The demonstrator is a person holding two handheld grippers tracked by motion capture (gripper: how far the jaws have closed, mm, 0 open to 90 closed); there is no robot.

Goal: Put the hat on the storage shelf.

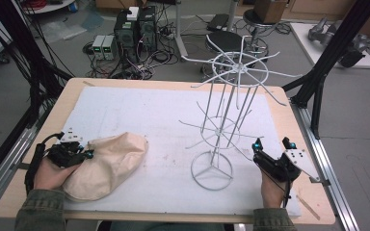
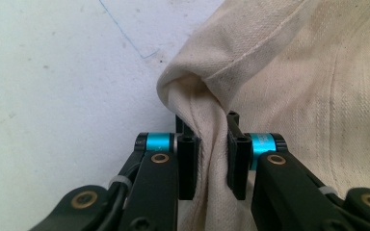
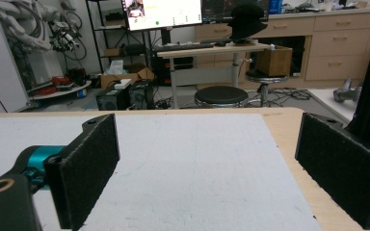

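Left tool (image 2: 211,154) pinches a bunched fold of the cream twill cloth bag (image 1: 107,163), which lies at the desk's (image 1: 279,103) left front on a white mat (image 1: 139,115). White wire rack (image 1: 226,120) stands right of centre. Right tool (image 1: 273,144) gapes wide, empty. No legible writing.

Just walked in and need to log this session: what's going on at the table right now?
A person works at a table with a gripper in each hand. The left gripper is shut on a bunched fold of a beige cloth hat lying on the white mat. The right gripper is open and holds nothing, resting near the table's right edge, beside the base of a white wire rack standing upright on the mat. Nothing hangs on the rack.
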